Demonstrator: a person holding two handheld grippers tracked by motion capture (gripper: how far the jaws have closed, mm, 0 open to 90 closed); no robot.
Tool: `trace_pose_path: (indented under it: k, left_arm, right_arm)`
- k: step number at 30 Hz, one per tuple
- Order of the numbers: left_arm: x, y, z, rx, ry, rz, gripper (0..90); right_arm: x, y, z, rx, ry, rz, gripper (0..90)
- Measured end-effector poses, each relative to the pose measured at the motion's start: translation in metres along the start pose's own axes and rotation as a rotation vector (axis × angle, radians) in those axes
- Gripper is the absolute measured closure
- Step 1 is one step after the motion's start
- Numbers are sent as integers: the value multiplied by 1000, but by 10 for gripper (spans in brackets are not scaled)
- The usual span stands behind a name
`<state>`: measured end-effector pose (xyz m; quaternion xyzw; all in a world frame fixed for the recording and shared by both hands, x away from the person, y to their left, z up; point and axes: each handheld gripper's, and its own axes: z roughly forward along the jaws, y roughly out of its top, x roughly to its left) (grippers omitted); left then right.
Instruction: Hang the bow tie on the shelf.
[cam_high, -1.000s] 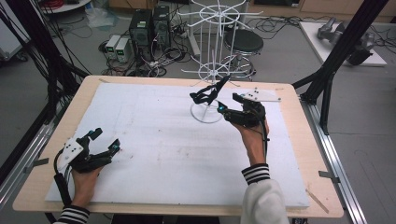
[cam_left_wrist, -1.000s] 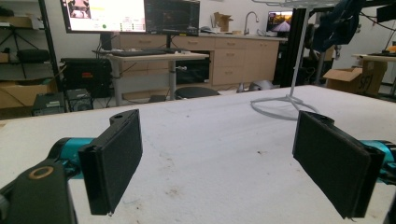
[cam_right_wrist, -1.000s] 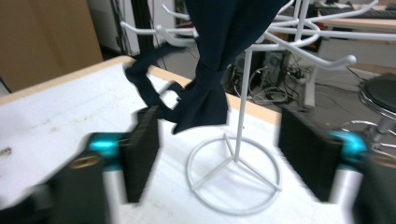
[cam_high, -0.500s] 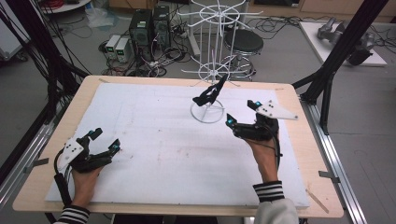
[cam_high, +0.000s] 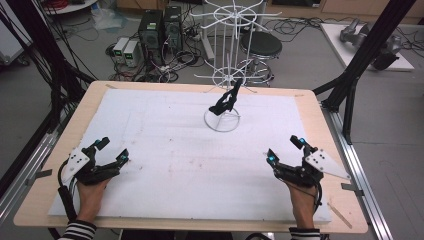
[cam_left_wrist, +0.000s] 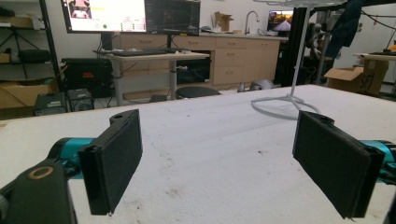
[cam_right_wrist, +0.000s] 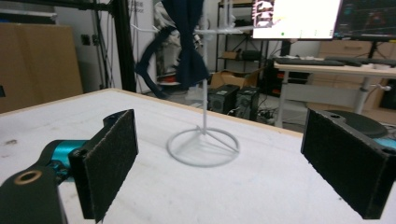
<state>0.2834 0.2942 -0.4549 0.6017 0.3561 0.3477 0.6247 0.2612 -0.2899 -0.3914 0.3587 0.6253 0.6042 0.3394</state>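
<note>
**High view: right gripper drawn back from the rack**

The right gripper (cam_high: 286, 151), beside the white wire rack (cam_high: 223, 79) a second ago, is now held near the table's front edge, jaws spread and empty. The left gripper (cam_high: 111, 150) is likewise spread. A dark garment (cam_high: 226, 99) is left hanging on the rack, limp; hanging is judged complete.

A research lab, set up for recording.
Computer towers (cam_high: 160, 27) and cables cover the floor; monitors (cam_left_wrist: 130, 15), desks and black frame posts (cam_high: 367, 55) surround the table (cam_high: 310, 100).
</note>
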Motion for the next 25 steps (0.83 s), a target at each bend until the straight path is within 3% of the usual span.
trace_pose_path:
  k: [6,12,25]
  left_arm:
    - [-1,0,0,-1,1,6,163]
    - [-1,0,0,-2,5,7,163]
    - [-1,0,0,3,7,11,162]
  right_arm:
    - [-7,-33,-17,-42,-53,41,101]
    - [-8,-55,-16,-35,-83,37,101]
    - [-5,-64,-13,-24,-92,-20,101]
